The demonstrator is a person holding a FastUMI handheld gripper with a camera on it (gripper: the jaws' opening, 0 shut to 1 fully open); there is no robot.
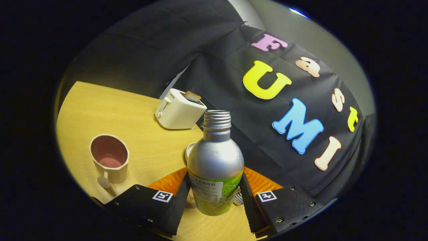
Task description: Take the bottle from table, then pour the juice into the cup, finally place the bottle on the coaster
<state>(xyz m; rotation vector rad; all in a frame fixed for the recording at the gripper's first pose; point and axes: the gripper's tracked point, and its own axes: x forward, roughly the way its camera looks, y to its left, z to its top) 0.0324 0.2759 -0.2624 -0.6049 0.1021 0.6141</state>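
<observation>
The gripper (215,195) has its 2 fingers pressed on either side of the bottle (215,167), holding it upright with its cap off above the table (147,147). The bottle's base hides part of the wood, and a pale round thing (190,150) behind its shoulder is mostly hidden; I cannot tell what it is. Left of the fingers stands the cup (109,158), pink inside. Beyond, a toaster (179,112) holds 1 slice of toast (192,96).
</observation>
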